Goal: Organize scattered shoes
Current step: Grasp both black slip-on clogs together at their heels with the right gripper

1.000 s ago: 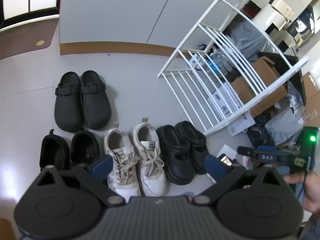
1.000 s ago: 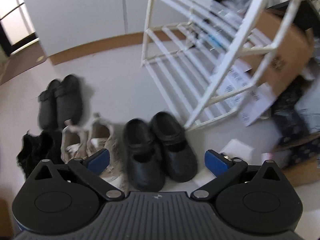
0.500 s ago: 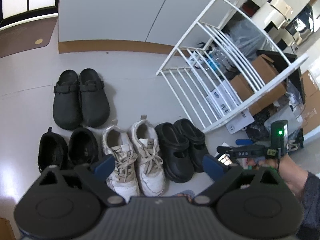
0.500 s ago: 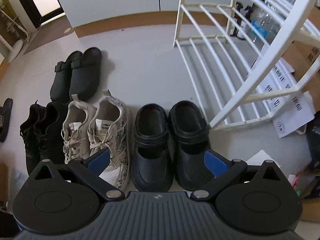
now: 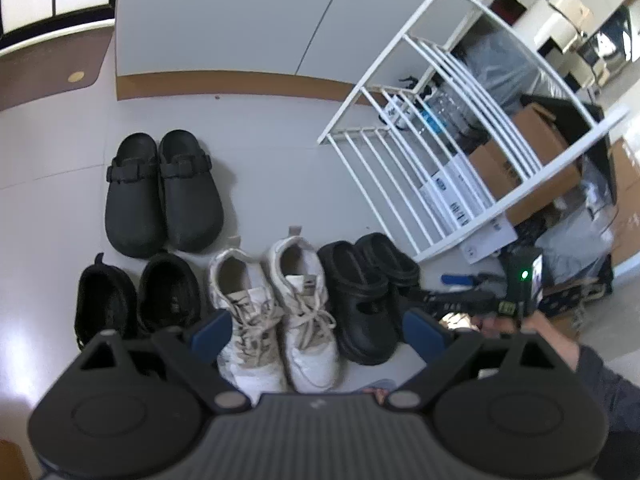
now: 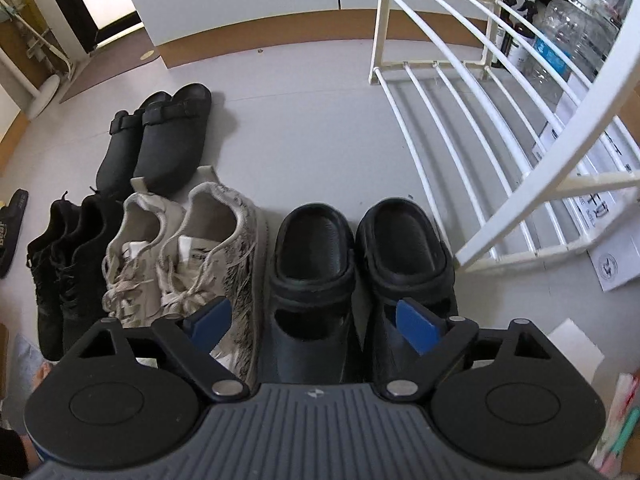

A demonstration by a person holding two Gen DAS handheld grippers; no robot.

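**A:** Shoes sit in pairs on the floor in front of you: black clogs (image 6: 160, 136) at eleven o'clock, then a row of black sneakers (image 6: 64, 264), white sneakers (image 6: 184, 256) and black slip-ons (image 6: 360, 264) running from nine o'clock toward the centre. The white rack (image 6: 500, 128) stands at two o'clock, its rails bare.

**B:** Which step do you read this as?

**A:** An approach, I'd judge. Your right gripper (image 6: 310, 322) hangs over the slip-ons, one blue finger (image 6: 416, 326) above the strap of the right-hand shoe and the other over the edge of a white sneaker. Its jaws are closing from wide but press on nothing yet; the left-hand slip-on lies between them.

**B:** And the left?

**A:** Your left gripper (image 5: 320, 334) hovers above the white sneakers, jaws closing too, wide apart and holding nothing. From that view your right hand (image 5: 520, 326) shows at three o'clock, beside the slip-ons.

**B:** What does the next move call for?

**A:** If the slip-ons go to the rack, you need to pick one shoe or both. As you stand, the jaws straddle one slip-on plus some sneaker edge. Shift toward three o'clock so both fingers clear the sneaker, then come down onto the heel wall or strap. The pair touch side by side, so a finger dropped between them may nudge the neighbour. After that, lift toward two o'clock and watch the slanted rack post.
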